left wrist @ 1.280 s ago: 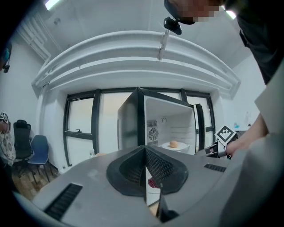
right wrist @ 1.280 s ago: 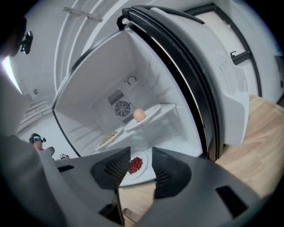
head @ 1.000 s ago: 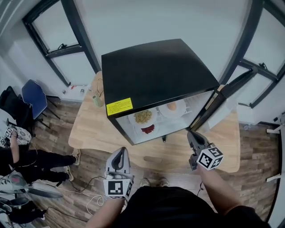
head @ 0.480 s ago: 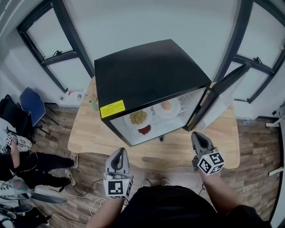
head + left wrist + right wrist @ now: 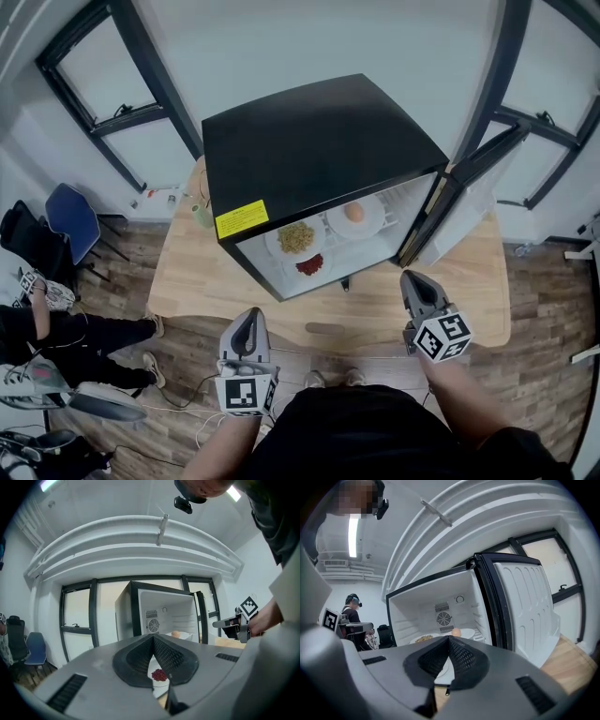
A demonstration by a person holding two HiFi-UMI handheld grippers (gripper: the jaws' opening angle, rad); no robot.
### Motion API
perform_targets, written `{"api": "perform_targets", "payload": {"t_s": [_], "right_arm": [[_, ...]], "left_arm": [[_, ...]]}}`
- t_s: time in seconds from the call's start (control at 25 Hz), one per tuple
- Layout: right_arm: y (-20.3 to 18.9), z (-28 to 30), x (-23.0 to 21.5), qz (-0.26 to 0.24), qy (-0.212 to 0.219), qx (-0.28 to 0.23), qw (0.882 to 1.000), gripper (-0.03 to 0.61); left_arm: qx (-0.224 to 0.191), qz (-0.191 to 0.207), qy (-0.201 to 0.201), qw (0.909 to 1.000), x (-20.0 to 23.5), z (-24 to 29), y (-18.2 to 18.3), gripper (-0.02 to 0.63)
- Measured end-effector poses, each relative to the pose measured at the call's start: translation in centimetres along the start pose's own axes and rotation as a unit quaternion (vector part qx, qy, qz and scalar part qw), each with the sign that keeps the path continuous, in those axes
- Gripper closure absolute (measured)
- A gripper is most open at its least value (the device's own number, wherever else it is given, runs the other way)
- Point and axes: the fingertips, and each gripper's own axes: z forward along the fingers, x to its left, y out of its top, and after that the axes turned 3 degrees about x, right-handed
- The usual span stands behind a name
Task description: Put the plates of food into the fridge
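Observation:
A black mini fridge (image 5: 319, 141) stands on the wooden table (image 5: 197, 272) with its door (image 5: 469, 202) swung open to the right. On its shelf lie a plate of yellow food (image 5: 296, 237), a plate with a round orange item (image 5: 355, 215) and a plate of red food (image 5: 310, 265). My left gripper (image 5: 248, 322) hovers in front of the table's near edge, shut and empty. My right gripper (image 5: 412, 279) hangs below the door's free edge, also shut and empty. The left gripper view looks into the fridge (image 5: 164, 616) and shows the red food (image 5: 159, 675).
A small green bottle (image 5: 200, 214) sits on the table left of the fridge. A blue chair (image 5: 67, 208) and a seated person (image 5: 56, 328) are at the far left, with cables (image 5: 178, 408) on the floor. Dark window frames (image 5: 141, 103) line the wall.
The fridge door now stands wider open. My right gripper has drawn slightly back from the door's edge. The left gripper has stayed where it was.

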Motion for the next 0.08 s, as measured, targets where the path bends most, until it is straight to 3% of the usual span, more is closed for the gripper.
{"api": "perform_targets", "payload": {"t_s": [0.08], "right_arm": [[0.13, 0.13, 0.36, -0.002, 0.004, -0.003, 1.000, 0.557]], "left_arm": [[-0.016, 0.002, 0.001, 0.9999, 0.17, -0.14, 0.27, 0.610]]}}
